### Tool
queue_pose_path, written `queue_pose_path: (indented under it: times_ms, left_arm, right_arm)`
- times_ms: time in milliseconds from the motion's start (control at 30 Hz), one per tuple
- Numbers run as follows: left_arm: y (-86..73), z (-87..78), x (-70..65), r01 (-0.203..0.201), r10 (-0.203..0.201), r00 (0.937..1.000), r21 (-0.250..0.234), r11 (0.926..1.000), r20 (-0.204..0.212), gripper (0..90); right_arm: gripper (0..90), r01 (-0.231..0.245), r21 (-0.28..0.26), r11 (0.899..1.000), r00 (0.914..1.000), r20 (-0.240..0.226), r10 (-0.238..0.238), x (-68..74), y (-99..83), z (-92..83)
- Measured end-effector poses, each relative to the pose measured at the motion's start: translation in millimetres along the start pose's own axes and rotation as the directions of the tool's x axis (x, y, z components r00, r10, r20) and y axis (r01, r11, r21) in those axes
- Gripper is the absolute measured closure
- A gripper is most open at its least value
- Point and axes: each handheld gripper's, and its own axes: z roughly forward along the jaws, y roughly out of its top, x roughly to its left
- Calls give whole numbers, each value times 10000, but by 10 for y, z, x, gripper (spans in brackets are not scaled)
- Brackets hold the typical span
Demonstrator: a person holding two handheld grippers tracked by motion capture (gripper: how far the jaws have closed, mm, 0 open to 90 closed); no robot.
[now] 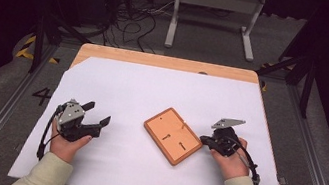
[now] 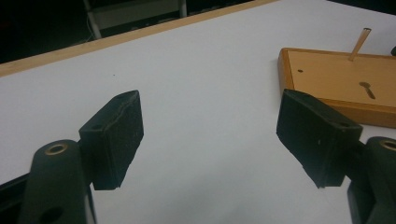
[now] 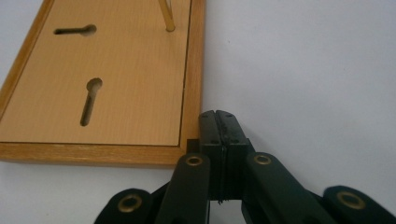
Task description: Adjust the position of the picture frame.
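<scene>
Risk: right gripper (image 3: 218, 119), jaws pressed shut and empty, could shove the flat rectangular wooden board (image 3: 107, 84) and topple its thin peg (image 3: 166, 14); left gripper (image 2: 219, 135) gapes empty.

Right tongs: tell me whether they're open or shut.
Shut. The right tongs have both black pads pressed together, nothing between, at the wooden board's corner.

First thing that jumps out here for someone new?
The wooden board, lying skewed at the middle of the white sheet, with keyhole slots and a thin peg leaning up from it. The right hand-held gripper, jaws pressed shut, sits at the board's corner on its near right edge. The left hand-held gripper rests well off to the left with jaws wide apart and nothing between them.
</scene>
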Motion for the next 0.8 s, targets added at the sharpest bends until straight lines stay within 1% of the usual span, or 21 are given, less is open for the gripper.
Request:
queue_pose_path:
  times_ms: [133, 167, 200, 233, 267, 333, 400, 500, 567, 667, 700, 767, 800]
  left_arm:
    - [-3, 7, -3, 28, -28, 10000, 14, 10000, 24, 233]
    - [-4, 10, -5, 19, -19, 10000, 15, 10000, 26, 233]
    - [-3, 12, -3, -28, 28, 10000, 43, 10000, 33, 233]
    - [-3, 16, -4, -44, 44, 10000, 56, 10000, 33, 233]
    - [-3, 17, -4, -49, 49, 10000, 57, 10000, 29, 233]
    - [-1, 18, -6, -9, 9, 10000, 30, 10000, 30, 233]
    - [-1, 17, -4, -1, 1, 10000, 30, 10000, 34, 233]
    - [-1, 18, 1, -33, 33, 10000, 55, 10000, 35, 233]
    - [-2, 20, 0, -58, 57, 10000, 68, 10000, 42, 233]
    - [-4, 19, 1, 8, -8, 10000, 73, 10000, 16, 231]
    - [-4, 19, 1, 17, -17, 10000, 72, 10000, 13, 231]
    - [-6, 19, 2, 27, -27, 10000, 94, 10000, 8, 231]
    - [-6, 19, 2, 27, -27, 10000, 94, 10000, 8, 231]
  right_arm:
    - [900, -36, 99, 9999, 10000, -59, 37, -6, -1, 5]
    - [900, 56, 160, 9999, 10000, -42, -56, -5, -1, 8]
    - [900, 82, 189, 9998, 9999, -95, -80, -4, -1, 7]
    - [900, 75, 213, 9997, 9994, -336, -68, 4, -1, 13]
    - [900, 148, 281, 9995, 9974, -710, -127, 37, 2, 22]
    - [900, 469, 423, 9980, 9940, -1008, -425, 115, 22, 36]
    - [900, 791, 574, 9952, 9901, -1207, -717, 202, 53, 48]
    - [900, 1110, 661, 9916, 9843, -1452, -1005, 308, 95, 75]
    - [900, 1164, 689, 9908, 9817, -1593, -1043, 364, 114, 98]
    - [900, 1326, 660, 9890, 9744, -1915, -1179, 475, 149, 152]
    - [900, 1448, 643, 9874, 9714, -1991, -1295, 511, 162, 174]
    - [900, 1646, 777, 9833, 9656, -2160, -1446, 597, 186, 226]
    - [900, 1646, 777, 9833, 9656, -2160, -1446, 597, 186, 226]
